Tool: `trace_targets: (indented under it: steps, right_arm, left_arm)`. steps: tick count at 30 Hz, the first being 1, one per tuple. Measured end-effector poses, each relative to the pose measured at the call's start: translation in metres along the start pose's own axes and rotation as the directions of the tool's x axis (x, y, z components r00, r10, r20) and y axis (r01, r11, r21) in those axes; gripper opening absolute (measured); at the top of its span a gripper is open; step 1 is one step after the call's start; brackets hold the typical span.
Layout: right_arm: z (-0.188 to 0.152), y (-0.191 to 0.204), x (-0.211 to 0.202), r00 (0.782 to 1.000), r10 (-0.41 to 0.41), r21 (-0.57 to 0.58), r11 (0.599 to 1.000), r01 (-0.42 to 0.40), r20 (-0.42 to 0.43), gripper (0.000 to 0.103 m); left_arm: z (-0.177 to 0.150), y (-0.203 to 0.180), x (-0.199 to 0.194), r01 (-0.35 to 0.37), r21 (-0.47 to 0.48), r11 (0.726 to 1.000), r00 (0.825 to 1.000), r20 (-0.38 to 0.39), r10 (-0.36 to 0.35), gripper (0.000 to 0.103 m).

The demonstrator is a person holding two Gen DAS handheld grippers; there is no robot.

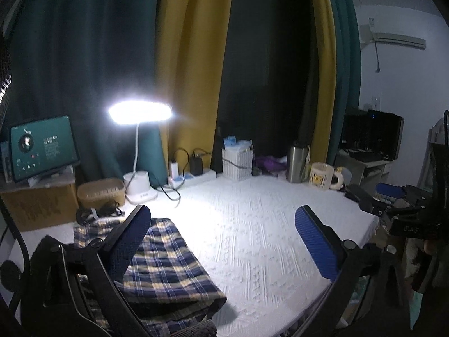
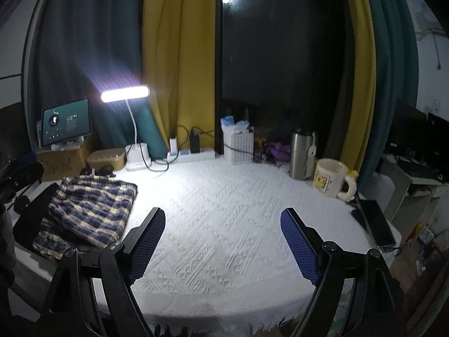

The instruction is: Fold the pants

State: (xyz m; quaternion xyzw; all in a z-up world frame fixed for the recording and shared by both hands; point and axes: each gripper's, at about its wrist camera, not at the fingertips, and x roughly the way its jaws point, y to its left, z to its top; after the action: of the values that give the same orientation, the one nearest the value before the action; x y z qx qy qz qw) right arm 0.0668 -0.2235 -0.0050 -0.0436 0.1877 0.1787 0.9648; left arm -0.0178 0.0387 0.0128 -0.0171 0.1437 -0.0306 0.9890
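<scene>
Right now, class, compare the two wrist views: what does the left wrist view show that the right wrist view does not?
Only the left wrist view: the wall air conditioner and the right gripper at its right edge. Only the right wrist view: the dark flat device lying past the mug. Both share the folded plaid pants on the white tablecloth, the lit lamp, the mug, and open jaws holding nothing.

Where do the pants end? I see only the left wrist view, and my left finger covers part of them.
Observer: The right wrist view shows the plaid pants as one folded bundle at the left of the white tablecloth, no leg spread out.
Operator: Does the right gripper hold anything?
Observer: No. The right gripper is open; only bare cloth shows between its fingers.
</scene>
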Motion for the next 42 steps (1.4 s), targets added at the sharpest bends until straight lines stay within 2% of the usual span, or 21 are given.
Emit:
trace_targets:
  steps: [7, 13, 21, 27, 33, 42]
  right_arm:
    - [0.017, 0.006, -0.027, 0.998, -0.015, -0.022, 1.0, 0.017, 0.066, 0.089]
    - [0.029, 0.015, -0.052, 0.992, -0.056, -0.048, 0.997, 0.062, 0.116, 0.093]
    - [0.042, 0.022, -0.075, 0.982, -0.065, -0.046, 0.996, 0.074, 0.175, 0.097]
    - [0.053, 0.034, -0.089, 0.975, -0.055, -0.059, 0.996, 0.07, 0.215, 0.097]
    - [0.058, 0.044, -0.09, 0.975, -0.041, -0.074, 0.996, 0.059, 0.22, 0.098]
    - [0.057, 0.047, -0.08, 0.98, -0.038, -0.072, 0.996, 0.053, 0.196, 0.098]
  left_arm:
    - [0.012, -0.004, -0.016, -0.043, 0.017, 0.999, 0.997, 0.064, 0.041, 0.102]
    - [0.023, -0.007, -0.031, -0.09, 0.039, 0.995, 0.992, 0.09, 0.086, 0.102]
    - [0.031, -0.003, -0.055, -0.126, 0.014, 0.992, 0.98, 0.159, 0.122, 0.102]
    - [0.035, 0.004, -0.065, -0.15, -0.006, 0.989, 0.972, 0.184, 0.149, 0.102]
    - [0.032, 0.013, -0.072, -0.171, -0.025, 0.985, 0.965, 0.196, 0.172, 0.102]
    - [0.027, 0.019, -0.068, -0.184, -0.033, 0.982, 0.966, 0.179, 0.187, 0.102]
